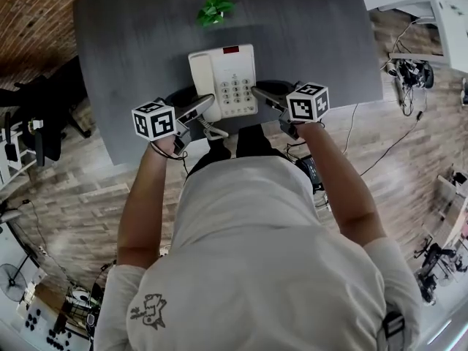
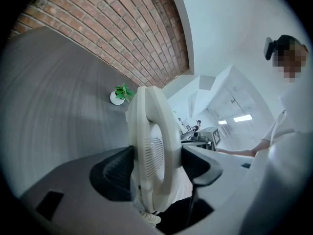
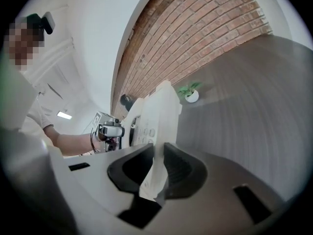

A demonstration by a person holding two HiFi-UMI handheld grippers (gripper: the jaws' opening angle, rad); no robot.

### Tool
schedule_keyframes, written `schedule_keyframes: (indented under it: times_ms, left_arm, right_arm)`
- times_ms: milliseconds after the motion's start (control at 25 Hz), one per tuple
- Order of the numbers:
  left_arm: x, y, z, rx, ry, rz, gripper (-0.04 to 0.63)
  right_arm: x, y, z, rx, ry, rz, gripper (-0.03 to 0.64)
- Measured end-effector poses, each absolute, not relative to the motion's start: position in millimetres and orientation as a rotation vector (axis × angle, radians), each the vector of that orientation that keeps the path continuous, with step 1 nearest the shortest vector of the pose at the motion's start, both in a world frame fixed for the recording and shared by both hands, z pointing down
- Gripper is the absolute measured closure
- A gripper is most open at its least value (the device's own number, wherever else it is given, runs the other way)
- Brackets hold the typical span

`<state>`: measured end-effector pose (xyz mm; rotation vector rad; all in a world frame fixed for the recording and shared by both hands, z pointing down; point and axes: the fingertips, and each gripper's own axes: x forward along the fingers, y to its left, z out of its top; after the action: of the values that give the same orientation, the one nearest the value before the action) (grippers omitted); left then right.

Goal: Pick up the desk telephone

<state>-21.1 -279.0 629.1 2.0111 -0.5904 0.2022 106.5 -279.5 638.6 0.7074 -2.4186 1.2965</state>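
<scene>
Left gripper point(image 2: 156, 164): jaws wide apart, clamped on handset point(image 1: 202, 79) side of telephone point(image 1: 232, 79). Right gripper point(image 3: 157, 163): jaws nearly together, pinching thin right edge of telephone. Telephone held between both over near part of desk point(image 1: 124, 42), apparently clear of top; plant point(image 1: 214, 9) well beyond.

Risks:
- Right pinch shallow. Edge may slide out if hands drift apart.
- Handset may pop from cradle under squeeze.
- Coiled cord point(image 2: 146, 218) dangling below. May snag desk edge.
</scene>
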Motion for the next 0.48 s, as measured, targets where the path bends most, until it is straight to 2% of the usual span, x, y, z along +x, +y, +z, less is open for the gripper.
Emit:
schedule_keyframes:
  times_ms: [480]
  left_arm:
    - [-48, -272, 589, 2.125, -0.514, 0.22, 0.275]
  right_arm:
    - [80, -262, 596, 0.896, -2.5, 1.221, 0.546]
